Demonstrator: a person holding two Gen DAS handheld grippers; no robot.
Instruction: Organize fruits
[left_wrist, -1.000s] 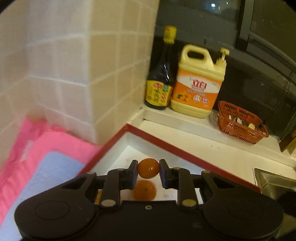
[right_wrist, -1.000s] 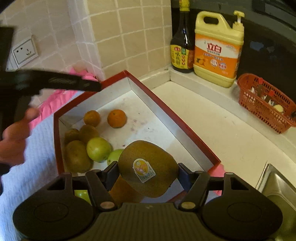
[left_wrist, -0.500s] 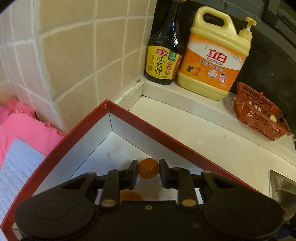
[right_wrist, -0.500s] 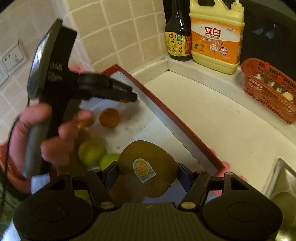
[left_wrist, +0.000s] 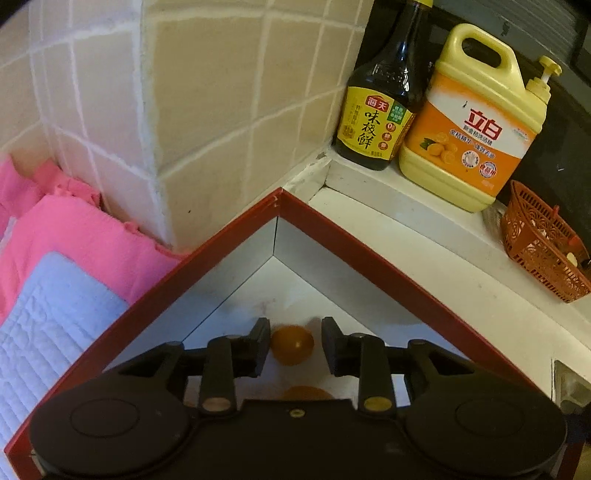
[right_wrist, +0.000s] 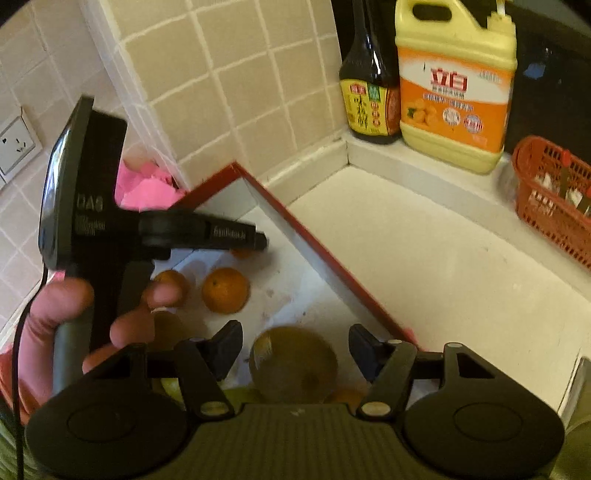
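Observation:
A red-rimmed box (left_wrist: 369, 258) with a white inside stands in the counter corner. My left gripper (left_wrist: 291, 345) is open inside it, with a small orange (left_wrist: 291, 347) loose between the fingers, gaps on both sides. Another orange (left_wrist: 306, 393) shows just below. My right gripper (right_wrist: 295, 354) is open over the box (right_wrist: 325, 266); the kiwi (right_wrist: 293, 363) sits blurred between its spread fingers, touching neither. An orange (right_wrist: 225, 290) and a smaller one (right_wrist: 171, 278) lie on the box floor. The left gripper (right_wrist: 258, 240) and the hand holding it show at left.
A soy sauce bottle (left_wrist: 380, 107) and a yellow detergent jug (left_wrist: 469, 125) stand on the back ledge. A red plastic basket (left_wrist: 543, 247) sits at right. A pink and white cloth (left_wrist: 62, 280) lies left of the box. A sink edge (left_wrist: 572, 384) is at right.
Both grippers opened. The left let go of the small orange low in the box's far corner. The right released the kiwi, which dropped between its fingers.

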